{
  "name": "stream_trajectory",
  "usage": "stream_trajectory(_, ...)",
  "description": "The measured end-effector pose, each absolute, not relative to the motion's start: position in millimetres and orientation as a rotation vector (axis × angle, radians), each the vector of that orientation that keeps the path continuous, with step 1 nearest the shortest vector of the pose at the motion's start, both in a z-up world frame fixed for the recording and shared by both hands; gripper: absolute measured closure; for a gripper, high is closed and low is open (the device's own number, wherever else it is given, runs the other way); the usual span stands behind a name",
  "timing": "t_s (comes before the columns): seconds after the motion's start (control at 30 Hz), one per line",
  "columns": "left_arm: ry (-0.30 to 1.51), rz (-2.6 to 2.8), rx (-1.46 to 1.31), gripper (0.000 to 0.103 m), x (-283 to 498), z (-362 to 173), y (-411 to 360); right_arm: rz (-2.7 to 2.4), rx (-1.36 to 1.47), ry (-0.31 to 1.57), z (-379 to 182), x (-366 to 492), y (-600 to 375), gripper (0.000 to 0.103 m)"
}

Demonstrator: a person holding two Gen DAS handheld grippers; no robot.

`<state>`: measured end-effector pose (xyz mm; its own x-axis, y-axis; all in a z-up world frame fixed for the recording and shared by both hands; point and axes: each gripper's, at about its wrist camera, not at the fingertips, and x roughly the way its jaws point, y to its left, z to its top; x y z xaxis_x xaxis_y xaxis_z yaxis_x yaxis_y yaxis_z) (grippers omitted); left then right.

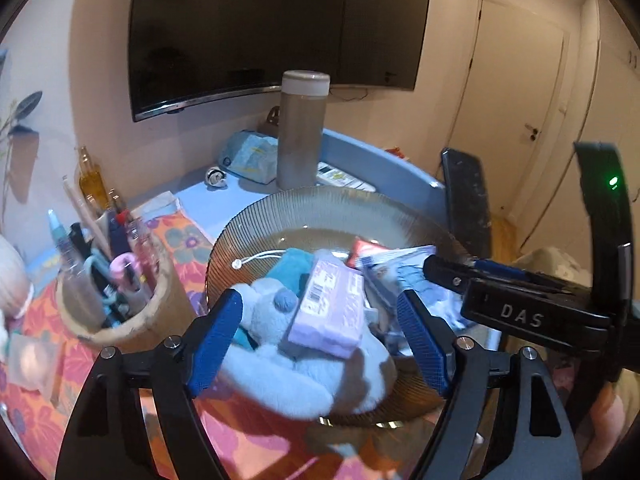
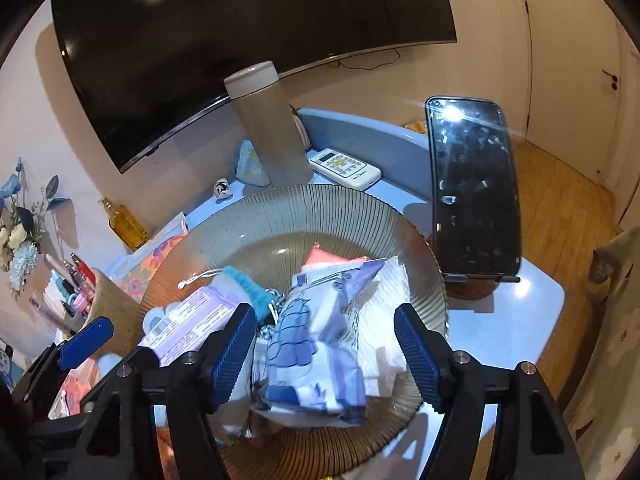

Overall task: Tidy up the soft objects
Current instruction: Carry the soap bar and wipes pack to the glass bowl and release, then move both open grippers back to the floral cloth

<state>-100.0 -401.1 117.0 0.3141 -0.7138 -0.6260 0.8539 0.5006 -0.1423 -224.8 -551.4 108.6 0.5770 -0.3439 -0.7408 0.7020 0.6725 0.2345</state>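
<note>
Already the soft objects (image 1: 304,332) lie heaped in the ribbed glass bowl (image 1: 320,208) just beneath both tools, the left hand-held gripper (image 1: 320,340) and right hand-held gripper (image 2: 324,352) spread and pinching nothing, so little seems left.

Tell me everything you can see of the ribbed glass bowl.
The ribbed glass bowl is wide, shallow, brownish and see-through, with fine ribs running out to its rim. It sits upright on the blue table, partly over a floral cloth. Inside lie a plush toy, a pink packet, a blue-printed packet and a teal pouch.
</note>
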Motion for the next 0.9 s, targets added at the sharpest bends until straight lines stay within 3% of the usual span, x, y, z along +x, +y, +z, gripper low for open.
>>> stream_trajectory(0.23,0.647,-1.012,0.220,0.025,-119,141,-337,-0.555,0.484,0.681,136,-225,-495,0.031)
stream_trajectory(0.37,0.607,-0.932,0.191,0.024,-121,161,-275,-0.446,0.383,0.659,152,-214,-439,0.019)
stream_trajectory(0.57,0.506,-0.680,0.191,0.013,-111,208,-157,-0.192,0.235,0.668,162,-174,-337,0.016)
stream_trajectory(0.67,0.468,-0.508,0.160,0.001,-103,224,-99,-0.116,0.175,0.693,150,-151,-293,0.014)
stream_trajectory(0.9,0.587,-0.312,0.032,0.001,-59,176,-14,0.053,0.062,0.814,89,-91,-207,0.014)
